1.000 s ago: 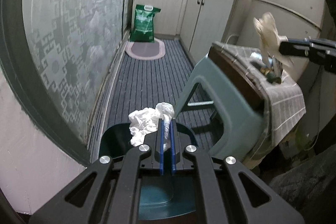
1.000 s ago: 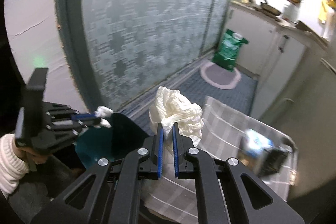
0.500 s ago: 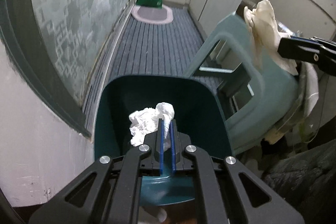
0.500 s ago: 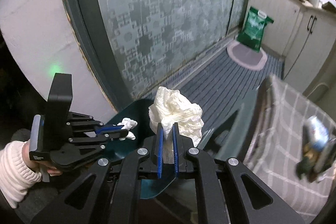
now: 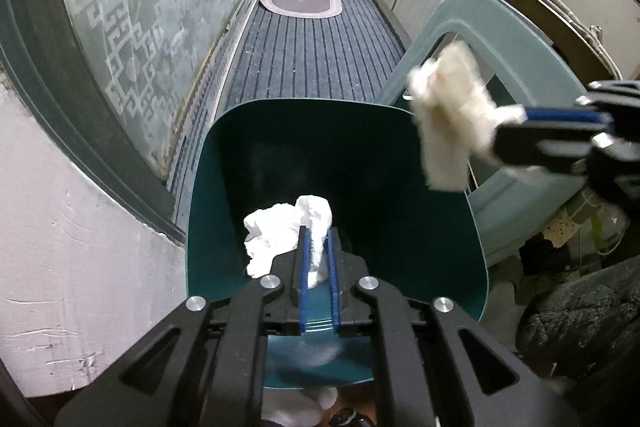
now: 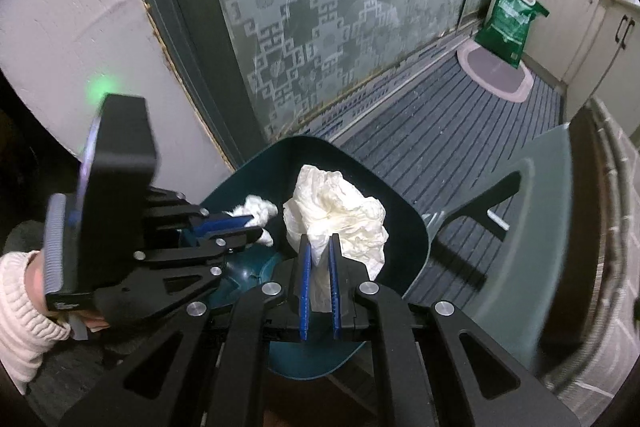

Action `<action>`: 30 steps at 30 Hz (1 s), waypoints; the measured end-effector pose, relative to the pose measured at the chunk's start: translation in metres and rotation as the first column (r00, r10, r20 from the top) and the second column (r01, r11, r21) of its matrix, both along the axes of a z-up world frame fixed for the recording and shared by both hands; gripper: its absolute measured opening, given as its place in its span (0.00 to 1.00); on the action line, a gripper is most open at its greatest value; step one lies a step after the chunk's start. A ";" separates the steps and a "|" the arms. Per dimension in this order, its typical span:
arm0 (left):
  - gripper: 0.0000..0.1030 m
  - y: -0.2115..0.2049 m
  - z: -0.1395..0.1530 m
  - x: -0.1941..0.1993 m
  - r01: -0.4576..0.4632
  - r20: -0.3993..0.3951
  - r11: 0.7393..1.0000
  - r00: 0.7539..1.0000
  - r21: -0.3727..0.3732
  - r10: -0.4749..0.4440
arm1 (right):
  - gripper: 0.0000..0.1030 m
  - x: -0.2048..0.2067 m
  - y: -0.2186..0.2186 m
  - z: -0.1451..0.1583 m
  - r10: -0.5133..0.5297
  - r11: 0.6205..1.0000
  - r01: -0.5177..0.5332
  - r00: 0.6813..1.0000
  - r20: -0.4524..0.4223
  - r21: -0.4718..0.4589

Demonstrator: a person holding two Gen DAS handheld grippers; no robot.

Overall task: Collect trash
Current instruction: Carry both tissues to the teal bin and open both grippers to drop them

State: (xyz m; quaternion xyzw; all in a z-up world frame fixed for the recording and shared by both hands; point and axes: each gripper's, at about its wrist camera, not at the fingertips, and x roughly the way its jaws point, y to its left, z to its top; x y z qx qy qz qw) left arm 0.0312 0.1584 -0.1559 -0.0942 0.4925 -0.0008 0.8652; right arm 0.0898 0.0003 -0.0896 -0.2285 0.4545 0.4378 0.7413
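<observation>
Teal bin point(image 5: 208, 195) | left gripper point(image 5: 316, 239) easing open, white tissue point(image 5: 276, 231) between | right gripper point(image 6: 318, 245) clamps cream wad point(image 6: 340, 215)

Open bin mouth point(image 5: 400, 115) between wall point(image 5: 80, 227) and stool point(image 5: 520, 75)

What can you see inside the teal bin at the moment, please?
The teal bin shows bare dark walls and a bare patch of floor; the left gripper, its white tissue and its body cover the rest.
</observation>
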 end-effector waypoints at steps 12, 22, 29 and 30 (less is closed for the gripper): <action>0.35 0.005 0.022 -0.010 -0.012 0.063 1.000 0.998 0.008 0.011 | 0.10 0.005 0.010 -0.036 -0.017 0.998 0.014 0.999 -0.051 -0.059; 0.48 0.010 0.035 -0.017 -0.041 0.122 0.999 0.992 0.011 0.040 | 0.10 0.012 0.013 -0.058 -0.038 0.995 0.029 0.995 -0.090 -0.091; 0.40 0.010 0.069 -0.028 -0.067 0.262 0.997 0.963 0.028 0.057 | 0.10 0.010 0.013 -0.077 -0.030 0.992 0.015 0.992 -0.119 -0.127; 0.40 0.009 0.075 -0.029 -0.071 0.285 0.997 0.957 0.029 0.060 | 0.10 0.009 0.013 -0.079 -0.028 0.991 0.012 0.992 -0.122 -0.133</action>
